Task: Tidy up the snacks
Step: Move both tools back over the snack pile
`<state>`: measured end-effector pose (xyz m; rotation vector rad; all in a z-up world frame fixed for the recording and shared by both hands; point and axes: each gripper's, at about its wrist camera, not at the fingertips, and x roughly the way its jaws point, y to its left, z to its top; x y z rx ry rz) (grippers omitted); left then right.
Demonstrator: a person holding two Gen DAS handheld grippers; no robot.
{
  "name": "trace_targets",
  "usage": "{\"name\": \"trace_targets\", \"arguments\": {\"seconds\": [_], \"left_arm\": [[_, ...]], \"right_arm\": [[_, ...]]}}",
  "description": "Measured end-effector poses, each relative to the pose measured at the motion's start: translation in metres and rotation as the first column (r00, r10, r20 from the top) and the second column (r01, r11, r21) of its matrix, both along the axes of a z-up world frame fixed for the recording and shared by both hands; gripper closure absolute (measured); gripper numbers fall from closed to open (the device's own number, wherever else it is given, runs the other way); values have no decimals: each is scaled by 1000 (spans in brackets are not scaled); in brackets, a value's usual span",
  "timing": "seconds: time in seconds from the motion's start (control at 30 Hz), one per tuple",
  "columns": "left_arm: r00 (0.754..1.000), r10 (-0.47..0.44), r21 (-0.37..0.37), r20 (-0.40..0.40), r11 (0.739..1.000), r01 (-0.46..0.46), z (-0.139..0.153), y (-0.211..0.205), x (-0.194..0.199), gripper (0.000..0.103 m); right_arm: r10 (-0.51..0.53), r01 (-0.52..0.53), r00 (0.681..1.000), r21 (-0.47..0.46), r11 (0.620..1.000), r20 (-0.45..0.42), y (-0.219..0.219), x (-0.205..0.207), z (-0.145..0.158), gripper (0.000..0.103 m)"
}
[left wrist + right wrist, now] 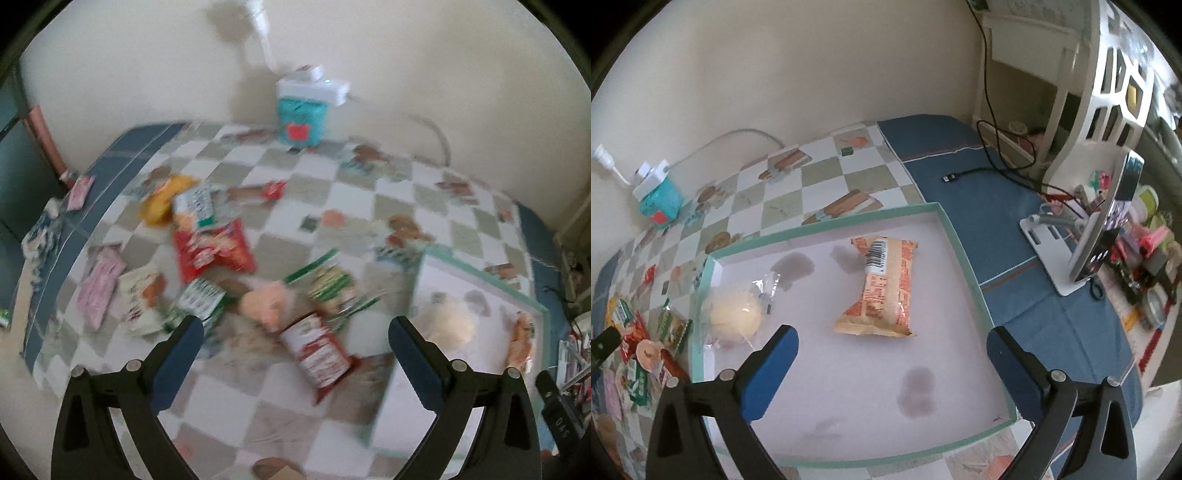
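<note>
Above tray: right tool wide open, empty.

Each wrist camera looks steeply down along its open fingers, the left over scattered snack packets, the right close above the tray; both show that tray.
</note>
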<state>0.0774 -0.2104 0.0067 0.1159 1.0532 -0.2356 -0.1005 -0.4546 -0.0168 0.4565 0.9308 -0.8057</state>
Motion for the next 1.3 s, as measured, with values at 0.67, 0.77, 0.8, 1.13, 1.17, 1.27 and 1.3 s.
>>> {"name": "trace_targets", "arguments": {"seconds": [0.67, 0.77, 0.8, 1.13, 1.17, 1.27, 1.3], "left_arm": [[966, 240, -1, -98, 971, -241, 0, 120, 45, 3], [965, 250, 16, -83, 968, -250, 1, 132, 49, 3], [962, 260, 23, -85, 966, -259, 0, 138, 51, 3], [960, 271, 2, -64, 962, -272, 6, 180, 68, 3], [961, 271, 4, -57, 963, -271, 7, 184, 70, 3], [961, 275, 20, -36, 962, -274, 9, 200, 78, 3], [960, 278, 19, -35, 960, -278, 9, 208, 81, 3]], "right_arm": [[-52, 52, 999, 49, 997, 3, 29, 5, 31, 0], [-35, 35, 999, 32, 999, 19, 45, 12, 39, 0], [-27, 26, 999, 24, 999, 21, 50, 16, 41, 0], [105, -106, 994, 22, 994, 44, 114, 62, 46, 0], [111, -112, 993, 25, 993, 47, 118, 66, 46, 0], [141, -144, 988, 37, 989, 57, 134, 80, 44, 0], [152, -155, 987, 40, 987, 58, 138, 84, 43, 0]]}}
